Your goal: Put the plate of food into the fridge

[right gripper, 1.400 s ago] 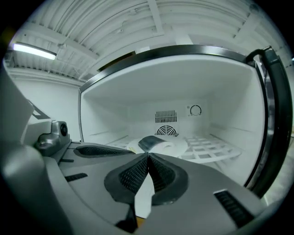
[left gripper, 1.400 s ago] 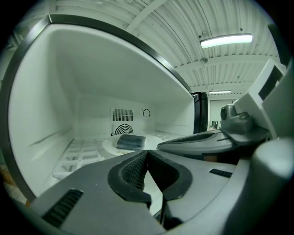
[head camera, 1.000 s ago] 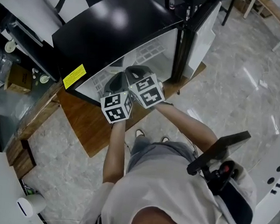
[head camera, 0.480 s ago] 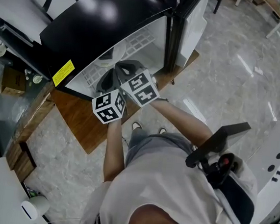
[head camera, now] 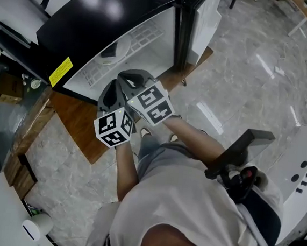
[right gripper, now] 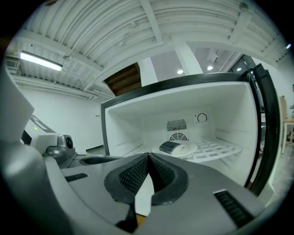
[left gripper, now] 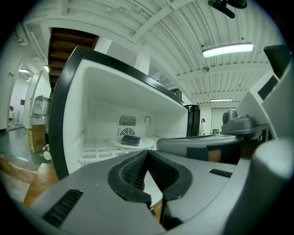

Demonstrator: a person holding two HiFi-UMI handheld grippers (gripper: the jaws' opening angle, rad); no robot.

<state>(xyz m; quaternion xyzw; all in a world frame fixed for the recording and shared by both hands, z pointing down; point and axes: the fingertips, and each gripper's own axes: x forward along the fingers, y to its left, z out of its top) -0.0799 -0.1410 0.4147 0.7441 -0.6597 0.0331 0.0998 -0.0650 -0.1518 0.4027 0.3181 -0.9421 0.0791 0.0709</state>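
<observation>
The floor (head camera: pixel 244 74) is glossy pale grey stone tile, streaked with reflected light. A brown wooden platform (head camera: pixel 80 126) lies on it. A cardboard box (head camera: pixel 6 86) sits at the left and a white-legged table (head camera: pixel 301 23) at the far right. Overhead, a white ribbed ceiling (left gripper: pixel 151 27) carries a lit tube lamp (left gripper: pixel 227 49). The walls (right gripper: pixel 69 110) are white.

Head view: I look steeply down from above, fridge (head camera: pixel 99 12) ahead, not close. Left gripper view: I sit low behind own jaws, facing open fridge from left, near. Right gripper view: same, more square-on. All three share shelf (head camera: pixel 137 40) and plate (head camera: pixel 122 47).
</observation>
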